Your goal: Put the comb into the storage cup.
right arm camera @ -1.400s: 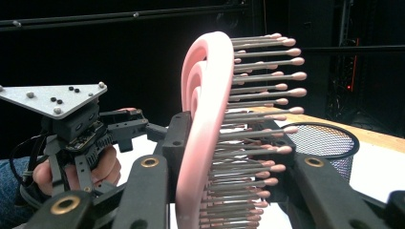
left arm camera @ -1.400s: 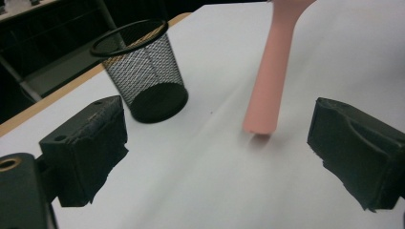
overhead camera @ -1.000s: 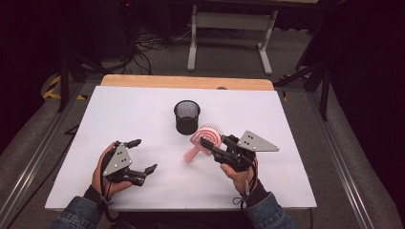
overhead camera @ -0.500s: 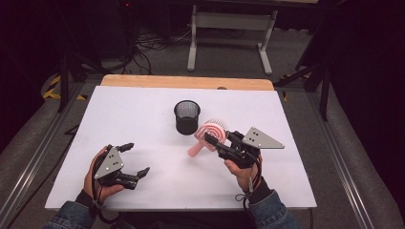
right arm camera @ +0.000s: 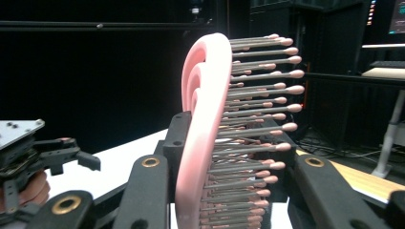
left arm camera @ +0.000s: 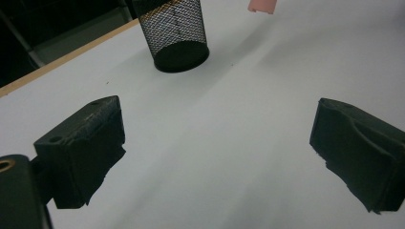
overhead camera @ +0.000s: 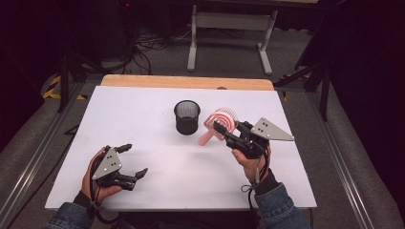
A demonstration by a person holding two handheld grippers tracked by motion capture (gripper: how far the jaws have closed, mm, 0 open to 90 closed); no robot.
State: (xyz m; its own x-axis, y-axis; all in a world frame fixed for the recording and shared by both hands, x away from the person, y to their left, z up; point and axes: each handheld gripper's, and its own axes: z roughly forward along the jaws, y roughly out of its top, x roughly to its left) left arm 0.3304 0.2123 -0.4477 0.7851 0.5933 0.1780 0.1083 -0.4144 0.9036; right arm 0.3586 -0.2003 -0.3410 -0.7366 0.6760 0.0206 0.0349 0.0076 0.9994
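Since the earlier frames the right tool [overhead camera: 223,128] has been raised off the table [overhead camera: 143,105] with the pink hairbrush [overhead camera: 218,125] and carried slightly toward the black mesh cup [overhead camera: 186,116]; the left tool [overhead camera: 134,160] has been pulled back toward the near left edge.

Right tool: clamped on the hairbrush, head gripped between the jaws. In the high view the brush head is seen just ahead of the tool, the handle angled down-left toward the table, its end close to the right of the cup, apart from it.

Left tool: jaws spread wide, nothing between them, held low over bare table, well apart from the brush.

Right tool view: the brush [right arm camera: 203,143] is shown edge-on and upright, the pink back to the left, the bristles with rounded tips pointing right, a detail not resolved from above. The other tool [right arm camera: 57,152] is seen farther off at lower left.

Left tool view: the cup [left arm camera: 174,33] is seen standing upright on the table, with the brush handle end [left arm camera: 261,5] at the top edge, clear of the surface.
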